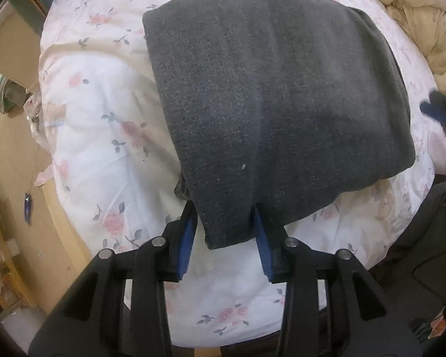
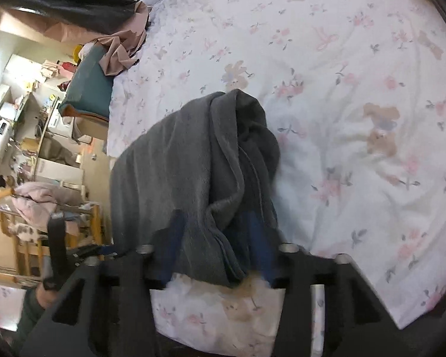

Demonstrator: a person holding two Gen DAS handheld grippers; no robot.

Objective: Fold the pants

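Holding: both tools are clenched on the pants (image 1: 276, 89), left tool (image 1: 225, 226) at a near corner, right tool (image 2: 218, 244) on a bunched edge.
Place: pants on the floral bed (image 1: 110, 154).
Progress: seemingly mostly folded; one fold or smoothing probably left.

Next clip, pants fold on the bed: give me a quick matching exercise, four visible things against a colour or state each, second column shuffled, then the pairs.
Things:
1. pants
2. bedsheet
3. comforter
4. left gripper

Descriptions:
A. cream, bunched at the far corner of the bed
B. white with pink flowers
C. dark grey, folded over
D. blue-padded jaws either side of a cloth corner

Pairs: 1-C, 2-B, 3-A, 4-D
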